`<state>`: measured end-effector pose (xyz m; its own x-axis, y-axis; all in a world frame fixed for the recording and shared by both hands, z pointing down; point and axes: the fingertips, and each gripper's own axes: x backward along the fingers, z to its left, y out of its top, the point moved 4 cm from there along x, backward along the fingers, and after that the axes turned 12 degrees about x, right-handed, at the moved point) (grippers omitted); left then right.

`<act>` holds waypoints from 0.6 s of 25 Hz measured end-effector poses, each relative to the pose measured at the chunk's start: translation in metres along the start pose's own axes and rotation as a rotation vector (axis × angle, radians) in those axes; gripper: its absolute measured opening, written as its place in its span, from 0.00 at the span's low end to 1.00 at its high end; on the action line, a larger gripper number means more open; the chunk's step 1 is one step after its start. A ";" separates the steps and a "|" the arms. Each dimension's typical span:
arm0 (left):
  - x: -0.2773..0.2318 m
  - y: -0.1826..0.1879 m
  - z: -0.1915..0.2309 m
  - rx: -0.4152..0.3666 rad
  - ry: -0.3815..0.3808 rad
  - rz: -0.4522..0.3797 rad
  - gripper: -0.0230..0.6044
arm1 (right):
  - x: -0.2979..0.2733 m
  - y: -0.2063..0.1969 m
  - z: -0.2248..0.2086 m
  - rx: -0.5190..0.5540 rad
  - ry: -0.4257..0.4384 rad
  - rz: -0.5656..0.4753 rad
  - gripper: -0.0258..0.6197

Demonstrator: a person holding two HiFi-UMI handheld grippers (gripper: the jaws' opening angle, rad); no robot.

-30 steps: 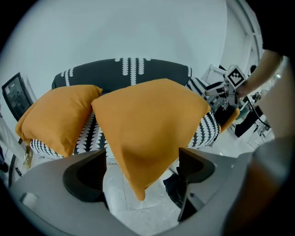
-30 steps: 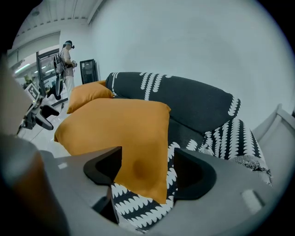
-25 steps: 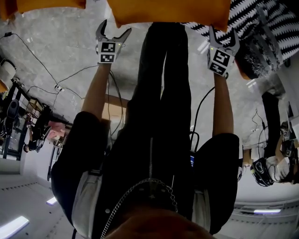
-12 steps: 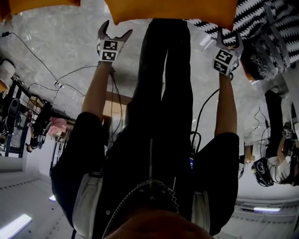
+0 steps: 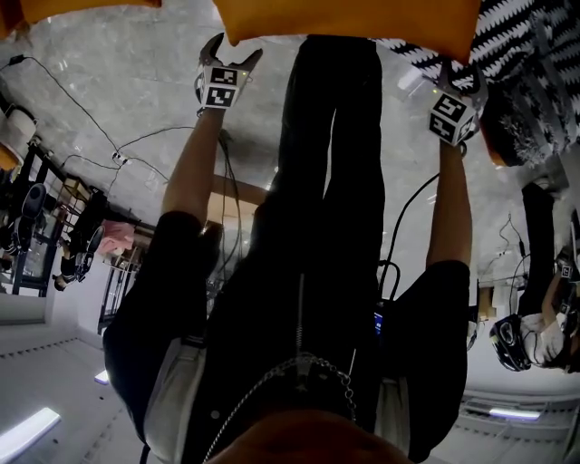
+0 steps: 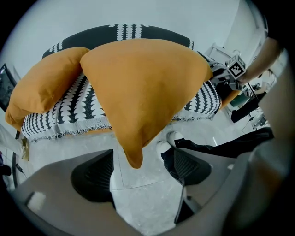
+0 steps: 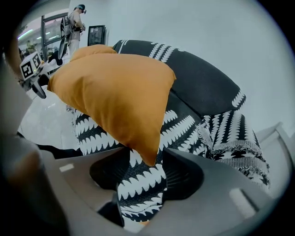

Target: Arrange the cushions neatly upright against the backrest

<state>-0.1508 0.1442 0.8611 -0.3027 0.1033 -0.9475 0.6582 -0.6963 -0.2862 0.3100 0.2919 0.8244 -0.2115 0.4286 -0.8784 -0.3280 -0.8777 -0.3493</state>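
Note:
An orange cushion hangs out over the front of the sofa with the black-and-white cover. My left gripper is at one lower corner of it. Its jaws are closing, and the corner tip hangs between them clear of both pads. My right gripper is at the opposite corner. Its jaws are closing too, with that corner tip between them and a gap still showing. A second orange cushion lies further along the seat.
The person's legs and white shoes stand on the marble floor right in front of the sofa. Cables trail over the floor. Racks stand behind at the left, and another person is at the right.
Both grippers have moved up to the cushion's lower corners. The right jaws have narrowed around their corner. The cushion has shifted slightly to the right in the head view.

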 end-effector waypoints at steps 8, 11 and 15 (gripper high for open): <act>0.009 0.000 0.003 -0.008 0.075 -0.032 0.24 | 0.004 0.004 0.001 0.044 -0.022 0.038 0.17; 0.019 0.007 0.004 -0.025 0.090 -0.043 0.13 | 0.009 0.008 -0.003 0.059 -0.015 0.047 0.13; 0.033 0.017 -0.005 -0.042 0.091 -0.051 0.11 | 0.020 0.007 -0.010 0.041 -0.010 0.051 0.11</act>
<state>-0.1463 0.1389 0.8238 -0.2734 0.2031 -0.9402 0.6723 -0.6587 -0.3378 0.3129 0.2920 0.8012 -0.2383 0.3861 -0.8911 -0.3537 -0.8891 -0.2906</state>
